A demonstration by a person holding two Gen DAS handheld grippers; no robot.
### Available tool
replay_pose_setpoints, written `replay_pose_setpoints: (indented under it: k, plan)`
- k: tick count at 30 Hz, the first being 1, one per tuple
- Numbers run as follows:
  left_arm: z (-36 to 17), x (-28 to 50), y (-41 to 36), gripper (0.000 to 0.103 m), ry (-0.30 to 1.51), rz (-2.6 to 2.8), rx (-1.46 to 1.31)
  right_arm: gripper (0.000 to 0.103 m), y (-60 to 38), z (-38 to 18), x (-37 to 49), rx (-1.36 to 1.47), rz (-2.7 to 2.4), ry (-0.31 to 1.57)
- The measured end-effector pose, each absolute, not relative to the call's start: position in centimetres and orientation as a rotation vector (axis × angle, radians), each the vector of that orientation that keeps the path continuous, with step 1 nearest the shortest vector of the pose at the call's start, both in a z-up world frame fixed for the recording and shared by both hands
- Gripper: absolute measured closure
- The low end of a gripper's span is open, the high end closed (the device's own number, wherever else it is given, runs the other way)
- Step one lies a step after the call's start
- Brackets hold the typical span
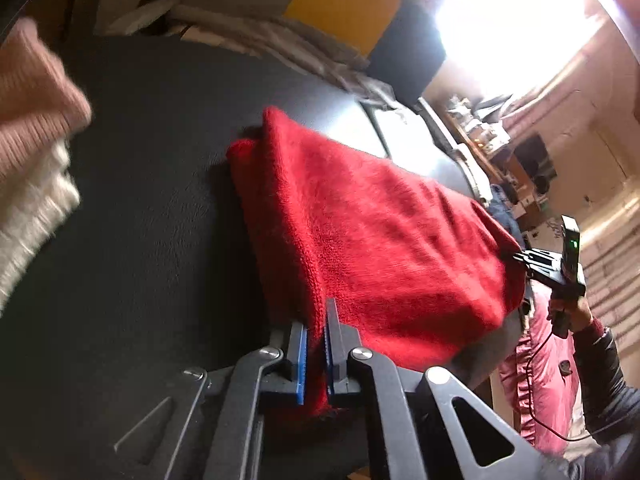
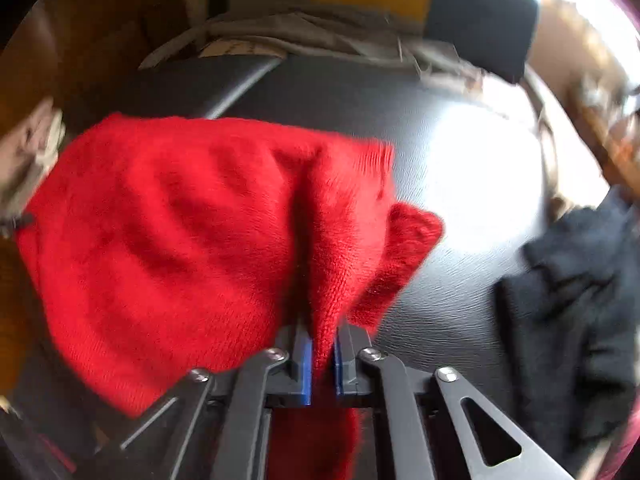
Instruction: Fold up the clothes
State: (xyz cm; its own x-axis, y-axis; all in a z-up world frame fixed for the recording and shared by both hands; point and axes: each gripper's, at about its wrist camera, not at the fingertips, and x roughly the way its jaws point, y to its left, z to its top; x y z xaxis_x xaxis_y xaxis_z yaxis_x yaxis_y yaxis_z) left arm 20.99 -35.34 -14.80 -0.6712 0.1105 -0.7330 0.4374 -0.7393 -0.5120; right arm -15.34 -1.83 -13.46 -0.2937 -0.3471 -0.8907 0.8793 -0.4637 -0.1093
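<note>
A red knitted garment [image 1: 372, 232] is stretched between my two grippers above a black leather-like table [image 1: 140, 220]. In the left wrist view my left gripper [image 1: 316, 344] is shut on the garment's near edge, cloth pinched between its blue pads. The right gripper [image 1: 516, 256] shows at the garment's far right corner, held by a hand. In the right wrist view the right gripper [image 2: 320, 356] is shut on a bunched fold of the red garment [image 2: 180, 240], which spreads away to the left over the table [image 2: 452, 288].
A pink and a white knit [image 1: 32, 128] lie at the table's left side. A dark grey garment [image 2: 576, 320] lies at the right. Beige cloth [image 2: 304, 36] and yellow and black cushions [image 1: 344, 0] sit behind the table. A bright window [image 1: 516, 20] glares at upper right.
</note>
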Motion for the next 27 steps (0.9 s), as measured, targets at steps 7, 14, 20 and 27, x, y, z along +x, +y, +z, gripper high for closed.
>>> replay_pose_setpoints:
  k: [7, 14, 20, 27]
  plan:
    - [-16.4, 21.8, -34.1, 0.098, 0.955, -2.462, 1.293, 0.095, 3.7, -13.4, -11.4, 1.041, -1.970, 0.926]
    - [-14.8, 22.8, -33.6, 0.088, 0.944, -2.444, 1.294, 0.084, 7.5, -14.2, -11.6, 1.103, -2.059, 0.670]
    - [-10.5, 20.7, -34.1, 0.080, 0.909, -2.523, 1.050, 0.051, 9.0, -10.0, -11.0, 0.989, -2.150, 0.421]
    - [-11.5, 13.2, -34.7, 0.079, 0.764, -2.443, 1.074, 0.046, 2.8, -9.5, -11.4, 0.951, -2.033, 0.226]
